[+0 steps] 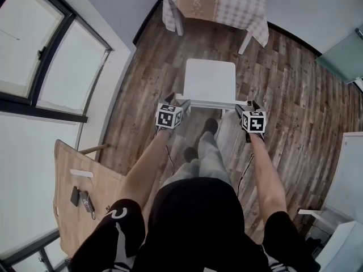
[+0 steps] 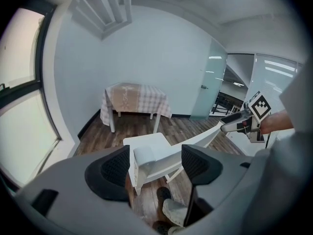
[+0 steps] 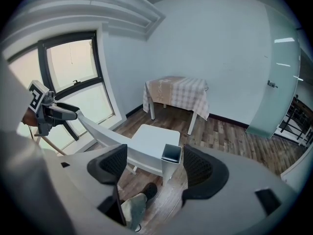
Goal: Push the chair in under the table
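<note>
Now the white chair stands on the wooden floor, not under the table, with its backrest toward the person and its seat on the far side of both pairs of fingers. The left gripper has its fingers apart, and the left top corner of the backrest sits between them with a gap on each side. The right gripper is also spread wide. The hollow right corner post of the backrest is between its fingers, closer to the right one, and I cannot tell if it touches. Beyond the fingertips and past the seat, well apart from the chair, stands the table with a checked cloth, near the wall. Below the fingers is the person's shoe.
</note>
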Demonstrator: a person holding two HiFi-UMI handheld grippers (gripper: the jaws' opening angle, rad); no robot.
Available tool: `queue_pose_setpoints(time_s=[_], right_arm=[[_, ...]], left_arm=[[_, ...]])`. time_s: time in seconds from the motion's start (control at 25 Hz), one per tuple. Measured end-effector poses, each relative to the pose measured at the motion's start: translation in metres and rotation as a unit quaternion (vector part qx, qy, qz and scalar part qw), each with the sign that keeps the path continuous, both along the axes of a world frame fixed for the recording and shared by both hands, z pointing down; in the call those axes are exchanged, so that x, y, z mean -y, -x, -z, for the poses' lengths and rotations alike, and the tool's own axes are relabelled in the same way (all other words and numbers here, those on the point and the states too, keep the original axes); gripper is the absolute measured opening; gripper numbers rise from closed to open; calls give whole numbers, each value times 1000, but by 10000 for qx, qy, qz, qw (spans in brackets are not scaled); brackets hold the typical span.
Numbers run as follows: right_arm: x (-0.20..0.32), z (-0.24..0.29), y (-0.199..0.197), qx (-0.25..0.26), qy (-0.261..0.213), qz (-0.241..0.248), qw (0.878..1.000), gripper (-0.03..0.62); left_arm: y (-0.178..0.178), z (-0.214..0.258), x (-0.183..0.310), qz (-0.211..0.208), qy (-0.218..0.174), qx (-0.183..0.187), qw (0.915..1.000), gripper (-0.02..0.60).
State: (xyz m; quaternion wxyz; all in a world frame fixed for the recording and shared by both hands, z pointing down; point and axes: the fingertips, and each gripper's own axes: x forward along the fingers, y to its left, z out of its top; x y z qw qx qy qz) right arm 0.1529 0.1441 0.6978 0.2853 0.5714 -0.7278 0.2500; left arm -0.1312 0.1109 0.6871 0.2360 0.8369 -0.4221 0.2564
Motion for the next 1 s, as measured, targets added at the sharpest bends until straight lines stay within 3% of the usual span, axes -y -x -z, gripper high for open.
queue_pose_setpoints(time_s=[0.4, 0.6, 1.0], right_arm=[[12, -13, -3, 385, 168, 105, 9991, 402], [16, -11, 2, 285, 230, 288, 9989, 383], [17, -12, 0, 322, 252, 208, 9989, 388]], left_arm=[[-11, -16, 19, 143, 267, -91, 9995, 330], [-11, -17, 22, 184, 267, -268, 9991, 333], [-14, -19, 23, 125, 337, -461, 9983, 337]])
